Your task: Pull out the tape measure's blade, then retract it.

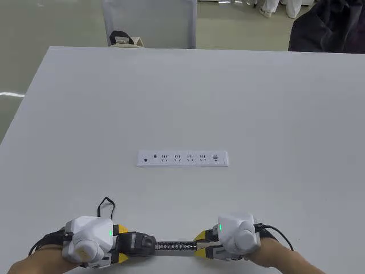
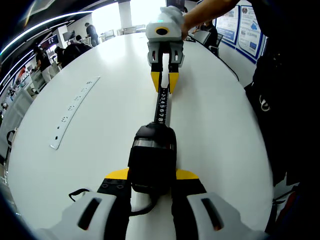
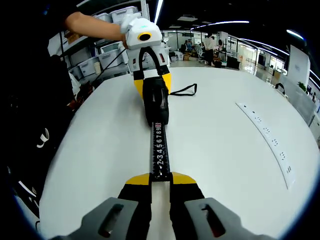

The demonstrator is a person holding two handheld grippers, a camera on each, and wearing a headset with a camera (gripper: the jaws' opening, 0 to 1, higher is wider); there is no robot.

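On smooth white table (image 1: 228, 103), flat numbered blade (image 1: 177, 247) leaves rounded black case (image 1: 138, 244).

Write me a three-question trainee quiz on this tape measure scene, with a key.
1. True or false: the left gripper is shut on the tape measure's black case.
2. What does the right gripper hold? A) the end of the blade; B) a screwdriver; C) nothing.
3. Fill in: the white item lying on the table beyond both grippers is a ____.

Key: 1 true; 2 A; 3 power strip.
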